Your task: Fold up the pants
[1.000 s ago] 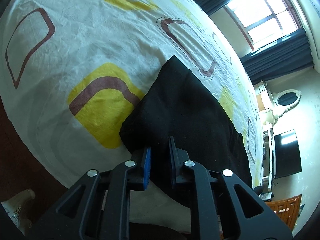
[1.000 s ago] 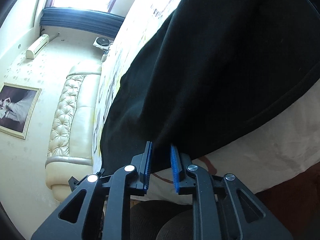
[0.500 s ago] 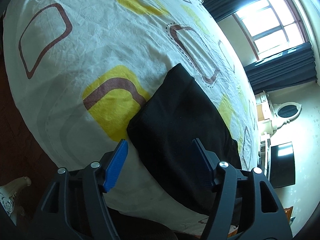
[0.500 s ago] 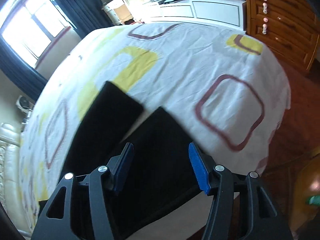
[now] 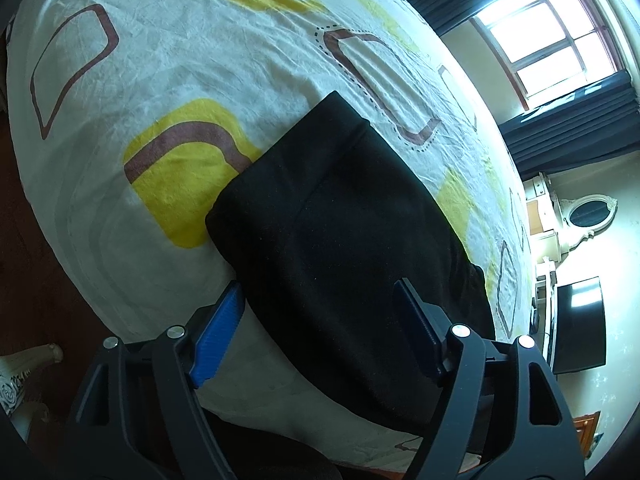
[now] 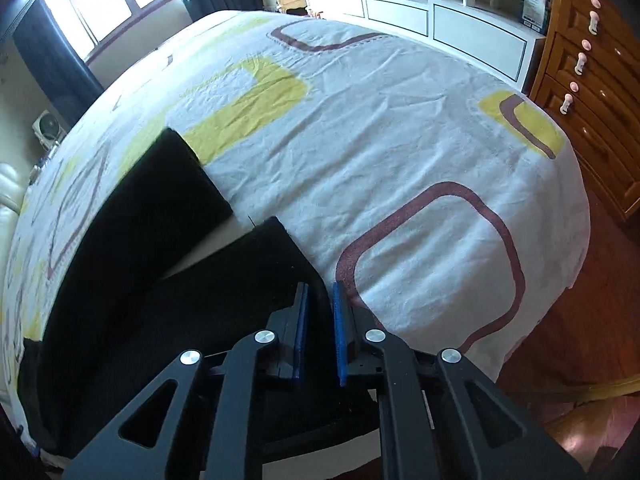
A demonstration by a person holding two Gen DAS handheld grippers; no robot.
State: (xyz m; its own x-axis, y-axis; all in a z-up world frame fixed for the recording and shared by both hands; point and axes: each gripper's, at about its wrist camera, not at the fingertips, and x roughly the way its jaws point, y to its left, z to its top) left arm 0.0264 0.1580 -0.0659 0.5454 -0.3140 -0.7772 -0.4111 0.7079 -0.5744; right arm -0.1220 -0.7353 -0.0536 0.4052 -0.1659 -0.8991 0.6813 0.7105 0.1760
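Observation:
Black pants (image 5: 340, 220) lie flat on a bed with a white sheet (image 5: 180, 60) printed with yellow and brown shapes. In the left wrist view my left gripper (image 5: 320, 316) is open, its jaws wide apart over the near end of the pants, holding nothing. In the right wrist view the two pant legs (image 6: 168, 208) spread apart on the sheet (image 6: 400, 140). My right gripper (image 6: 320, 308) has its jaws close together at the hem corner of the nearer leg (image 6: 248, 276). Black cloth sits between the blue pads (image 6: 340, 320).
A wooden drawer chest (image 6: 592, 60) and a white TV cabinet (image 6: 420, 8) stand beyond the bed's foot. A window with dark curtains (image 5: 560, 40), a dresser mirror (image 5: 588, 216) and a TV (image 5: 576, 324) line the far walls. The bed edge drops to a dark wooden floor (image 6: 580, 380).
My left gripper let go of the pants' edge and opened wide. My right gripper released, swung to the leg end, then closed on the hem corner of the nearer leg.

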